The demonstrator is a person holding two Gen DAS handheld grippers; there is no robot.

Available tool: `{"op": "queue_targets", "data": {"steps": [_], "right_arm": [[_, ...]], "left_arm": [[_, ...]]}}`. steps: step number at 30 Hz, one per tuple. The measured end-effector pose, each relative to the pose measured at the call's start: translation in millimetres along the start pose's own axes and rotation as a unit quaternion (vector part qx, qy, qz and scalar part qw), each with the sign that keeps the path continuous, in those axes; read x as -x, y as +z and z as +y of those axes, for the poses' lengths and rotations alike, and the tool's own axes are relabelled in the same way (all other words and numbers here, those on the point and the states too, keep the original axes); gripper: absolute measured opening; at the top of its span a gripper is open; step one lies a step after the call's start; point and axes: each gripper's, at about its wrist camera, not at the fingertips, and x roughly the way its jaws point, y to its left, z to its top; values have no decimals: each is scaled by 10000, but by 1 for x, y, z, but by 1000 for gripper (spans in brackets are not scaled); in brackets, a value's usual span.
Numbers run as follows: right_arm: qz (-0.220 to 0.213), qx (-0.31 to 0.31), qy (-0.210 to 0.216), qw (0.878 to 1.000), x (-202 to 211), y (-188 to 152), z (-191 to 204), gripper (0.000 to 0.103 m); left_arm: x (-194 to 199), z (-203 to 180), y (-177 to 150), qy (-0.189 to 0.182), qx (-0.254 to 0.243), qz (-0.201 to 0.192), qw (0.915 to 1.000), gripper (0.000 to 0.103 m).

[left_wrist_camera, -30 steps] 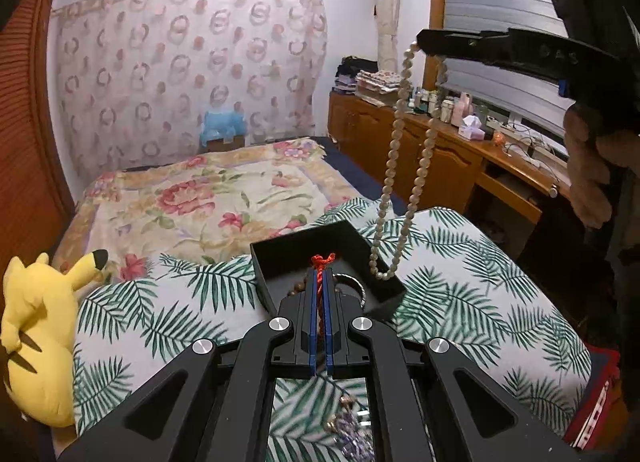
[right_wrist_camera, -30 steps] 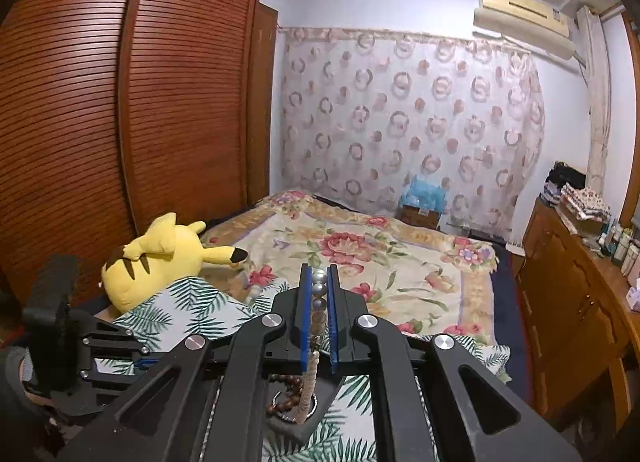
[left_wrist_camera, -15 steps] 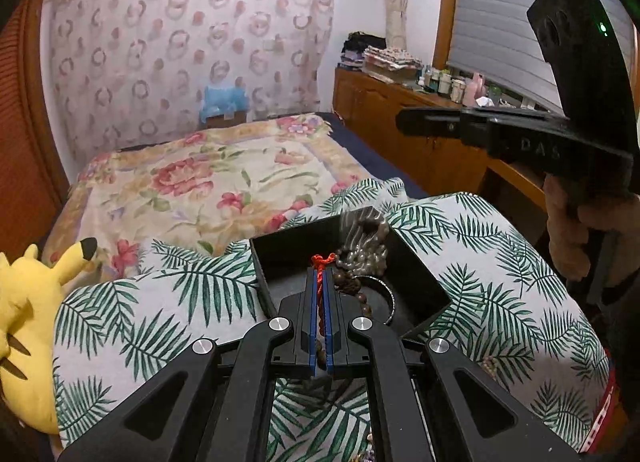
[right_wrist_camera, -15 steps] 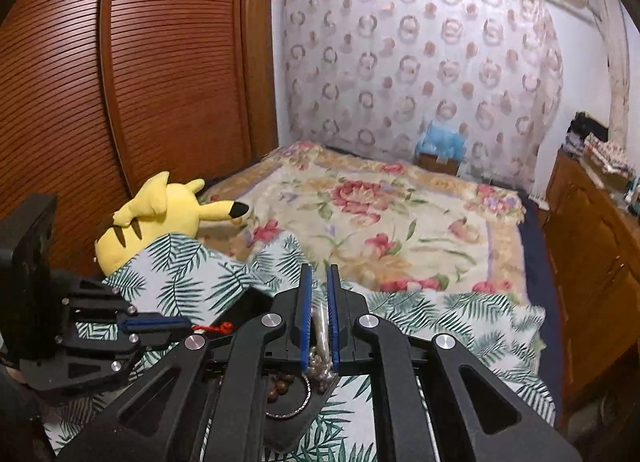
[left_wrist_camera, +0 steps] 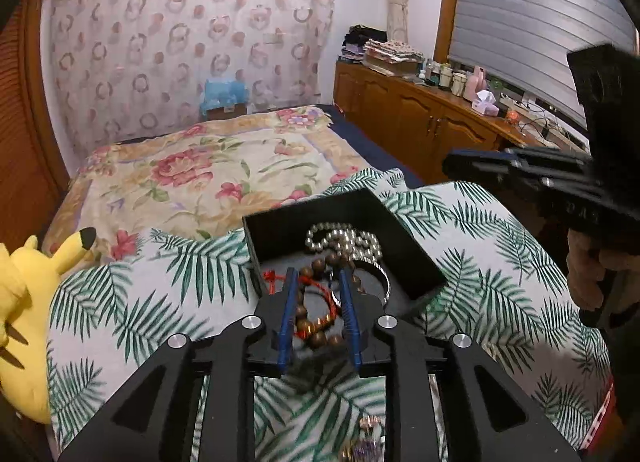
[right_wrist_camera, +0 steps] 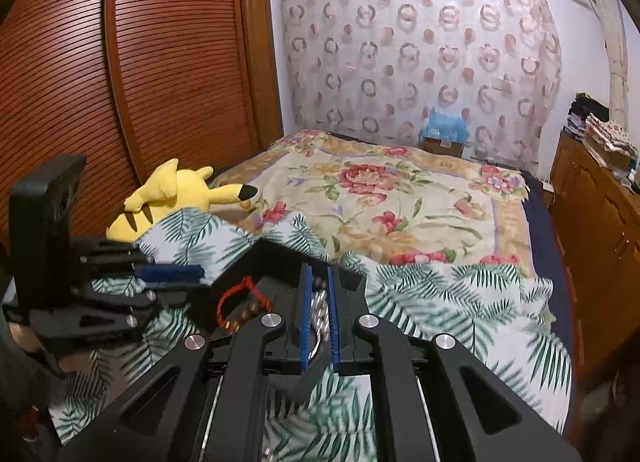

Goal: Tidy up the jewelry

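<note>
Left wrist view: left gripper jaws just opened narrowly, red cord slack between them in box; right gripper shut on pearl strand, limp and slippery, so best pinched across beads.

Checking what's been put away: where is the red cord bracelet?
In the left wrist view, the red cord bracelet lies inside the black box, beside brown wooden beads.

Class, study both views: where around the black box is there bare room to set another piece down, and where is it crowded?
Free: the palm-print cloth between the black box and the right gripper, and the cloth between box and yellow plush. Crowded: the box's near half, where the left gripper straddles the wooden beads, red cord and pearl strand.
</note>
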Motion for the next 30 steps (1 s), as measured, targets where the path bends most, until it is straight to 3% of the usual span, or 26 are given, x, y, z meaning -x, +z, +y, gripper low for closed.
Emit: {"op": "queue_targets", "data": {"steps": [7,19,23,30], "right_arm": [[68,-45,-114,9999,22,-46,18,9],[174,-371,-189,9990,59,-115,48,10],[253,-506,-220,9982,66,-136,55,30],[482,-632,-213,9966,65,-163,61,30]], "left_arm": [[23,-6,-37,16,41,85,10000,26],[43,-14,-91,10,291,334,9990,27],[37,-21,-101,-43,348,492,9982,27],[21,-24,-107,-12,525,674,9963,31]]}}
